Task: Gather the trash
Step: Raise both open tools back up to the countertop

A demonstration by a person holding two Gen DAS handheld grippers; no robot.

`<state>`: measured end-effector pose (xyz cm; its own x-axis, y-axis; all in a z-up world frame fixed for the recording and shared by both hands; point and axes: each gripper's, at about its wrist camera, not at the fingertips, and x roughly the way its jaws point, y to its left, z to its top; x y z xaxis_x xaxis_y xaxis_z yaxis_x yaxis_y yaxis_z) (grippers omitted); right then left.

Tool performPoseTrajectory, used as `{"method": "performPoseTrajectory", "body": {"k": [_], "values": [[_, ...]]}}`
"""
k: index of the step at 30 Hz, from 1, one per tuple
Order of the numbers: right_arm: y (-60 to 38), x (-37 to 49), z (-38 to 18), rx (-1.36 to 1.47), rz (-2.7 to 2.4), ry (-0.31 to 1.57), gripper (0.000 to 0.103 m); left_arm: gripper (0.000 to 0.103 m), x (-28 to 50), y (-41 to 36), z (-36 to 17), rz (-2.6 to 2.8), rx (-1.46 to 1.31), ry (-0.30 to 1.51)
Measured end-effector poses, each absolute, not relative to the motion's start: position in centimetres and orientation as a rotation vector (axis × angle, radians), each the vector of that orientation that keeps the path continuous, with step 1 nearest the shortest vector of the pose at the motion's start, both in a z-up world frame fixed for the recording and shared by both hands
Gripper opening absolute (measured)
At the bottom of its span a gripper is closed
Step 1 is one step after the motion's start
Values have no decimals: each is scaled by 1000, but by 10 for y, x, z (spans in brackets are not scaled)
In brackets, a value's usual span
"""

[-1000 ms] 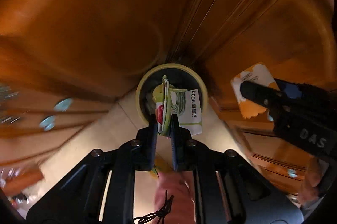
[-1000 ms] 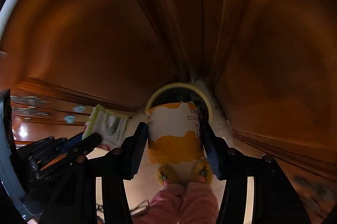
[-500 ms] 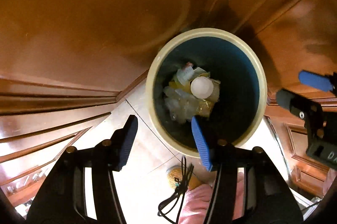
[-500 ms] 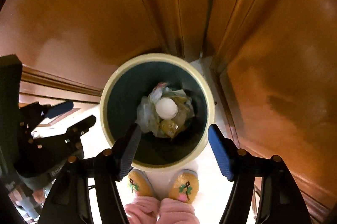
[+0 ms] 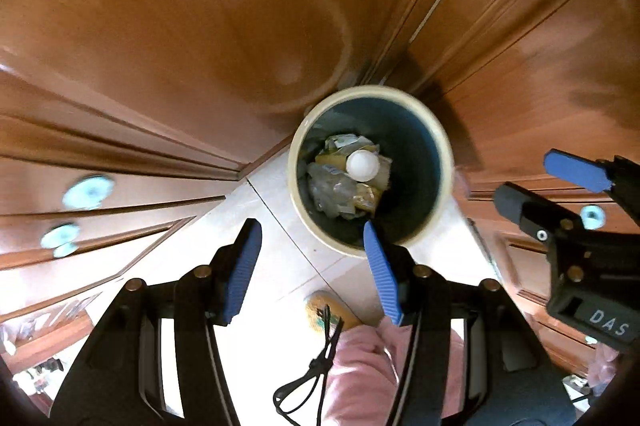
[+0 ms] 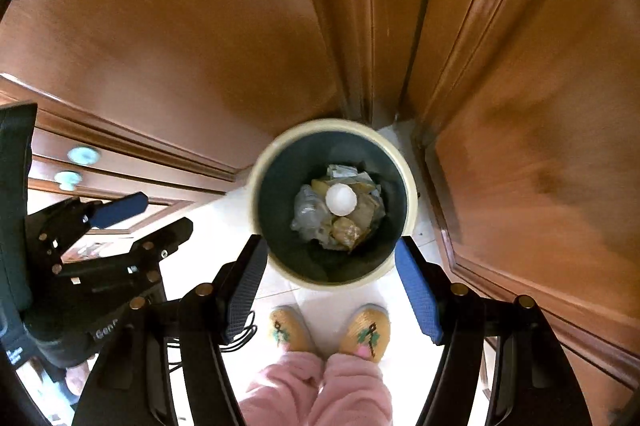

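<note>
Trash (image 6: pixel 340 209) heaped at the bottom of round cream-rimmed bin (image 6: pixel 408 181) on pale floor (image 5: pixel 280 258) in wooden cabinet (image 6: pixel 180 25) corner, left gripper (image 5: pixel 312 258) above bin, jaws spread and empty, right gripper (image 6: pixel 330 266) likewise spread, nothing held, yellow slippers (image 6: pixel 366 332) just beside bin

Open bin mouth (image 6: pixel 280 272) below, wooden cabinets (image 6: pixel 180 25) close behind.

Warm, dim light leaves the wooden cabinets (image 5: pixel 168 25) glossy with soft sheen, while the pale floor (image 5: pixel 280 306) below the bin (image 6: pixel 408 177) blows out white, the bin's rim smears with motion blur, and fisheye bending darkens every corner.
</note>
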<state>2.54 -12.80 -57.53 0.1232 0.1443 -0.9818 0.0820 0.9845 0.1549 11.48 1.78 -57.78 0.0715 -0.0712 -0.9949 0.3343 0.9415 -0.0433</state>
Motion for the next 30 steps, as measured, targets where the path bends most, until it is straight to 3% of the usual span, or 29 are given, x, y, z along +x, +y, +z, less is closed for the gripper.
{"method": "performPoseTrajectory", "body": {"k": [19, 30], "values": [[-132, 17, -242, 161, 58, 1234, 67, 50, 97, 27, -284, -395, 193, 1290], [-120, 37, -98, 157, 9, 1002, 67, 50, 128, 42, -170, -418, 201, 1118]]}}
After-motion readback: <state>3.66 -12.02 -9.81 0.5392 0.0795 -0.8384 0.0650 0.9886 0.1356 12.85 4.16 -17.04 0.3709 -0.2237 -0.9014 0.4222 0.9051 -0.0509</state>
